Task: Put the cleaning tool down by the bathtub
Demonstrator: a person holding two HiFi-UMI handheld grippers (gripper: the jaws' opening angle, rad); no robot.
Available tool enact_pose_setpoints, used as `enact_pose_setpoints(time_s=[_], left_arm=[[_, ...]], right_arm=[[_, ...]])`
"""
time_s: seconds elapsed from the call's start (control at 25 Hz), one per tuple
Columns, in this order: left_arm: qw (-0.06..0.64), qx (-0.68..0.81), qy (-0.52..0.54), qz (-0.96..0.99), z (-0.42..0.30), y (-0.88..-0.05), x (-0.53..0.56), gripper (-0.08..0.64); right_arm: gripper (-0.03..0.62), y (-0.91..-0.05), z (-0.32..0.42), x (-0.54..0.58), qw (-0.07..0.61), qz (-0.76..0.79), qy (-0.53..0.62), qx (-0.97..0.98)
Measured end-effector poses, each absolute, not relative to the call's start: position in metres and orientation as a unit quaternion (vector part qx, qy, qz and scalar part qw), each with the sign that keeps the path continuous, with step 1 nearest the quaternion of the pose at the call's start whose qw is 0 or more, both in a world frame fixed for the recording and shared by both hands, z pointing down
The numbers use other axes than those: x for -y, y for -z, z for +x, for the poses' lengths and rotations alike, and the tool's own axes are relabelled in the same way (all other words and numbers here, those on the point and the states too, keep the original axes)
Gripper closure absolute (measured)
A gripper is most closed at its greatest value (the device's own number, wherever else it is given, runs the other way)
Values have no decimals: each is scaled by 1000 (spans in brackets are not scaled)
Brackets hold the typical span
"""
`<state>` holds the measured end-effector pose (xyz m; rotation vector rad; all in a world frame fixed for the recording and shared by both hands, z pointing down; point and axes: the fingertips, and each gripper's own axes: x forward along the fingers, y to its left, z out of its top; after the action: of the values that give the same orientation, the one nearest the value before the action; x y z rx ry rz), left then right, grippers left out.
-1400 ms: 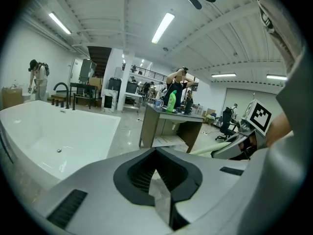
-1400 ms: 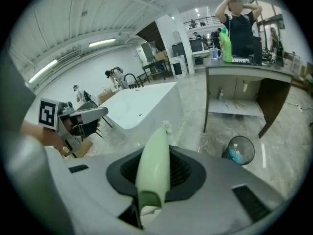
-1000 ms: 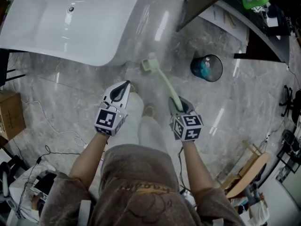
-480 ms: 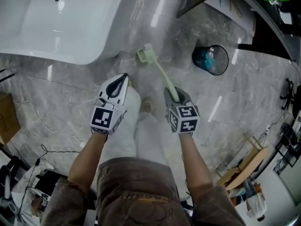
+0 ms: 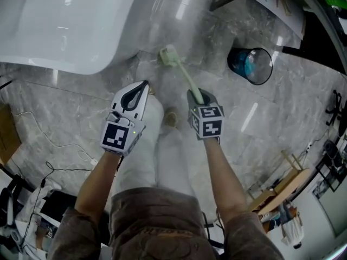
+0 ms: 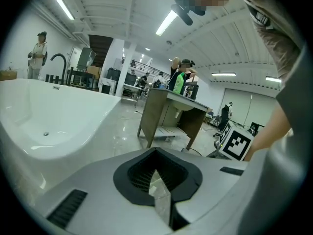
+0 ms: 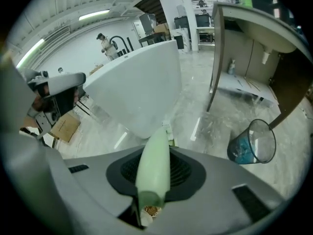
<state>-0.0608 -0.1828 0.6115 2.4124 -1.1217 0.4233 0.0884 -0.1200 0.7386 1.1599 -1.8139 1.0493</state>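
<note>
Nudging cleaning brush (image 5: pixel 183 73) forward, bringing head just beside bathtub (image 5: pixel 70 31) base; gripping handle in right gripper (image 5: pixel 196 97); keeping left gripper (image 5: pixel 136 93) closed, empty; likely nearing set-down, lowering pending.

The floor (image 5: pixel 65 107) was glossy grey marble tile that mirrored the long strip lights (image 6: pixel 167 22) fixed to a white, ribbed ceiling. A wood-sided desk (image 6: pixel 168 114) stood at the far right with a dark mesh waste bin (image 5: pixel 250 65) near it on the floor. A cardboard box (image 5: pixel 6 134) lay at the left edge, and white walls closed a wide, open hall beyond.
</note>
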Motion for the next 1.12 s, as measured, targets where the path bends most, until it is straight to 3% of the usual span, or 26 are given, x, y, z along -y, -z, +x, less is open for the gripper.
enact_pose_setpoints(time_s=[0.64, 1.12], left_arm=[[237, 392, -159, 875, -69, -637, 193, 554], [254, 382, -162, 873, -71, -645, 188, 554]], right_arm=[[511, -841, 68, 132, 436, 419, -437, 666], [514, -856, 70, 158, 460, 414, -424, 661]])
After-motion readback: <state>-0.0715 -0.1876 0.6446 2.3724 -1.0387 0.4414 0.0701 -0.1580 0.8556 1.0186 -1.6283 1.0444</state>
